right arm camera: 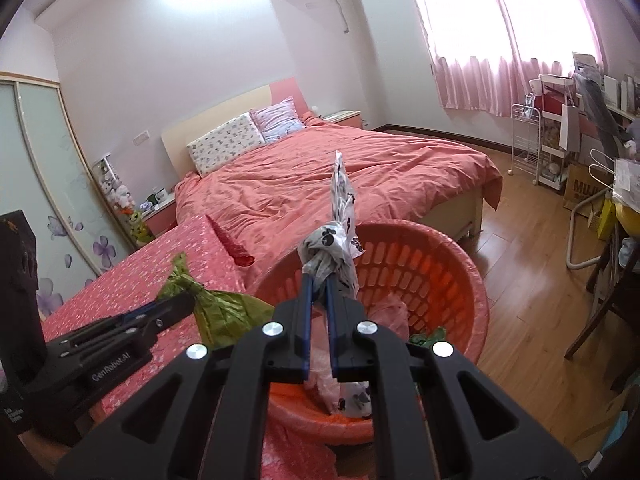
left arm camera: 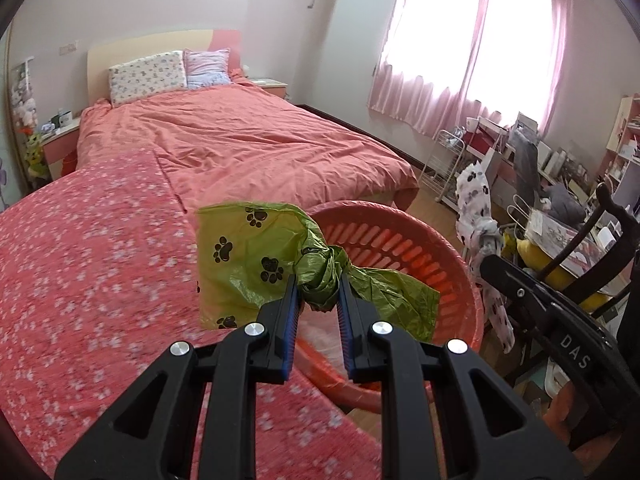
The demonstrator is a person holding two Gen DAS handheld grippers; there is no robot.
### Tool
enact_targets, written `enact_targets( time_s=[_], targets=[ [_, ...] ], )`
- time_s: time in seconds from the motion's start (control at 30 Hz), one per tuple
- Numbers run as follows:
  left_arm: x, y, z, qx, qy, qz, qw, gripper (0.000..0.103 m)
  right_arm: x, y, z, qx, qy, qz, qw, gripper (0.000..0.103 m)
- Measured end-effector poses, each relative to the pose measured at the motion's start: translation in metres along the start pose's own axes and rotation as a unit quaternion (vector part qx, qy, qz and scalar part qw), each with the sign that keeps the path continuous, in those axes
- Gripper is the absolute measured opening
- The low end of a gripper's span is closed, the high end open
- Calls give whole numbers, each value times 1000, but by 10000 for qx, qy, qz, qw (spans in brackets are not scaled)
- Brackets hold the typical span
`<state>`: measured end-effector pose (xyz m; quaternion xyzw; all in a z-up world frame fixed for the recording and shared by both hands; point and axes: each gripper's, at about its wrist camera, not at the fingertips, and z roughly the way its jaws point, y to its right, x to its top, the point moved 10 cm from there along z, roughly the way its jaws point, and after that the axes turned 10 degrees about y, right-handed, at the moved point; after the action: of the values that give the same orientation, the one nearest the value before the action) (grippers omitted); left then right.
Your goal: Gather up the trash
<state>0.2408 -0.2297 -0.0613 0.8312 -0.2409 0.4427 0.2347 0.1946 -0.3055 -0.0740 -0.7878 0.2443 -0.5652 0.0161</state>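
left gripper point(left arm camera: 318, 294) pinching knotted green paw-print plastic bag point(left arm camera: 248, 256); right gripper point(right arm camera: 318, 286) pinching knotted white paw-print plastic bag point(right arm camera: 340, 216) over round red slotted plastic basket point(right arm camera: 452, 264)

Thin, crinkled green plastic bag with black paw prints point(left arm camera: 248, 256) and crumpled white paw-print plastic bag point(right arm camera: 326, 250); beside them, a round, glossy orange-red slotted plastic basket point(right arm camera: 452, 276) on smooth, shiny wooden floorboards point(right arm camera: 520, 264).
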Motion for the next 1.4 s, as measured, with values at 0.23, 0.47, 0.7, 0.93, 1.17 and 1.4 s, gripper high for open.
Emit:
enact_targets(
  time_s=[0.23, 0.47, 0.7, 0.93, 1.17, 1.4],
  targets=[
    [-3, 8, 17, 31, -115, 56, 9999, 40, 11, 20, 18, 102, 105, 288, 9995, 20],
    [-18, -10, 13, 192, -314, -152, 9992, 49, 9, 29, 15, -51, 111, 312, 9994, 46],
    [-17, -38, -39, 607, 29, -275, 9978, 73, -2, 14, -23, -262, 271, -104, 9992, 81],
    [-26, -72, -125, 1325, 546, -382, 9889, 94, -10, -15, -90, -502, 726, -415, 9952, 99],
    [-51, -83, -201, 2194, 967, -431, 9699, 101, -32, -42, -153, -1139, 1043, -1202, 9807, 99],
    [-75, -78, -243, 2681, 1231, -477, 9543, 101, -56, -60, -189, -1163, 1058, -1458, 9767, 99]
  ],
)
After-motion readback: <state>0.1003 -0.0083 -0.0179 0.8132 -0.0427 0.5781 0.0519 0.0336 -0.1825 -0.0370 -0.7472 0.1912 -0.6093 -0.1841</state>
